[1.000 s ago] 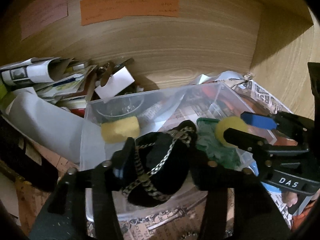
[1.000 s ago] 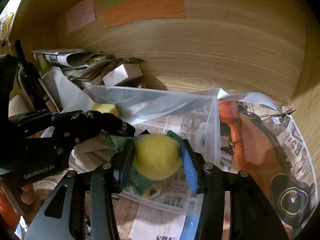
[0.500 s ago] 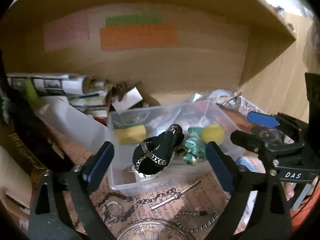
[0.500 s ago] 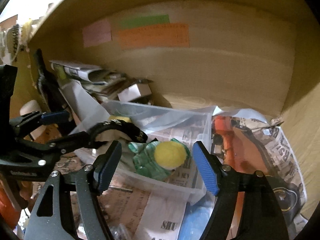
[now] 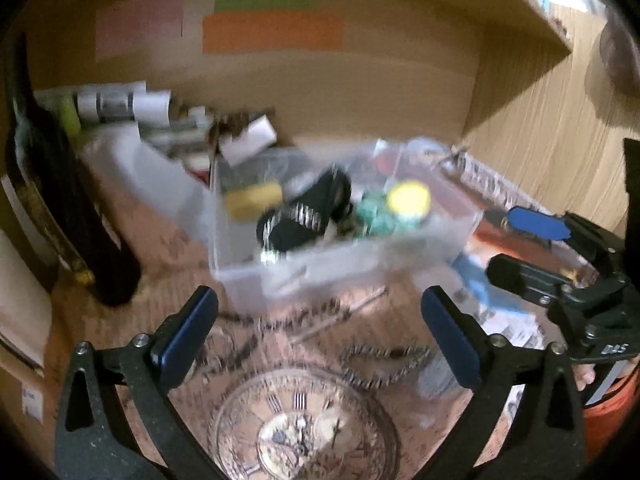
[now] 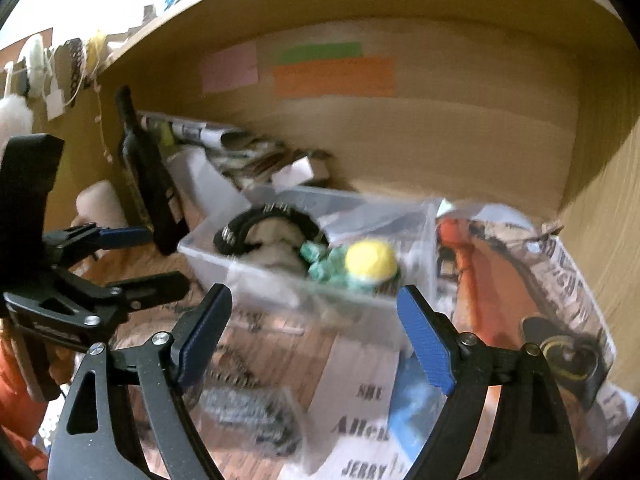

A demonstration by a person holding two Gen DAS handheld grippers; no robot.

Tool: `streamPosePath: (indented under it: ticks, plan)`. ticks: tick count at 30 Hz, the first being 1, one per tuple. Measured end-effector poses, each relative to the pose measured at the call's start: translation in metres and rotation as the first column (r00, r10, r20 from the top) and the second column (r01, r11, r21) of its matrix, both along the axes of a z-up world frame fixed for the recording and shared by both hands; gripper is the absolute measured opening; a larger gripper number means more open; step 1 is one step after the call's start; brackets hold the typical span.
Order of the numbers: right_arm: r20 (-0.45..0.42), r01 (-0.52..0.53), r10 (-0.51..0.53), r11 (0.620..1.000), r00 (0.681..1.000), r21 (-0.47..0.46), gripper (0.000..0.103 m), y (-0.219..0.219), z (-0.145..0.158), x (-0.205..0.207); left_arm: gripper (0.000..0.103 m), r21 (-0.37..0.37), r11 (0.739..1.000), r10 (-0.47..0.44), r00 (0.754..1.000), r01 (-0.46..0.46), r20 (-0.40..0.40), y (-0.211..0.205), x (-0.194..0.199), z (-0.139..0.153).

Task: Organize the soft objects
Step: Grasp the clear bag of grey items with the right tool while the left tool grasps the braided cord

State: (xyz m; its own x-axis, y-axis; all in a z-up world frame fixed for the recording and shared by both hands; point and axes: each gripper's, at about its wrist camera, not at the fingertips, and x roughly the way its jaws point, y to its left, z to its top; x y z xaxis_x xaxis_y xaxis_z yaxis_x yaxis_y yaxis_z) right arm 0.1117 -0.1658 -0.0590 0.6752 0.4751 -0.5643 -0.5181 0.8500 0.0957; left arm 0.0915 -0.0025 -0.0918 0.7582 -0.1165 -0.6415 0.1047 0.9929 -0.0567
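A clear plastic bin (image 5: 360, 268) (image 6: 248, 276) stands on the shelf floor. In it lie a black soft piece with a chain trim (image 5: 304, 216) (image 6: 256, 228), a green cloth with a yellow ball (image 5: 408, 200) (image 6: 370, 260), and a yellow sponge (image 5: 252, 200). My left gripper (image 5: 320, 320) is open and empty, pulled back in front of the bin. My right gripper (image 6: 316, 328) is open and empty, also short of the bin. Each gripper shows in the other's view, the right one (image 5: 520, 244) and the left one (image 6: 132, 256).
A dark bottle (image 5: 60, 200) (image 6: 148, 184) stands at the left. Rolled papers (image 5: 120, 104) and a white box (image 5: 248, 140) lie behind the bin. A clock-face plate (image 5: 304, 428) and chains (image 5: 380, 360) lie in front. An orange tool on newspaper (image 6: 480, 280) lies right.
Both grippers opened and let go of the black piece and the yellow ball, which now lie in the bin. Both grippers have drawn back from the bin.
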Motion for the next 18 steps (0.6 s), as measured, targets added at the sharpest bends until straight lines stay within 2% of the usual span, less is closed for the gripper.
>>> streamPosePath:
  ticks: [9, 10, 14, 18]
  plan:
    - [-0.135, -0.036, 0.032, 0.999, 0.990, -0.032, 0.083, 0.009, -0.045, -0.011, 0.102, 0.022, 1.000, 0.011, 0.987, -0.007, -0.160, 0.002, 0.007, -0.054]
    - [-0.147, -0.039, 0.034, 0.999, 0.989, -0.033, 0.083, 0.010, -0.048, -0.012, 0.099, 0.029, 1.000, 0.012, 0.986, -0.007, -0.165, 0.001, 0.008, -0.057]
    - [-0.194, -0.057, 0.046, 0.997, 0.980, -0.050, 0.083, 0.016, -0.062, -0.013, 0.073, 0.061, 0.998, -0.016, 0.979, 0.029, -0.205, -0.007, 0.010, -0.068]
    - [-0.207, -0.080, 0.066, 0.995, 0.976, -0.062, 0.081, 0.018, -0.067, -0.015, 0.064, 0.060, 0.998, -0.020, 0.980, 0.032, -0.196, -0.008, 0.010, -0.072]
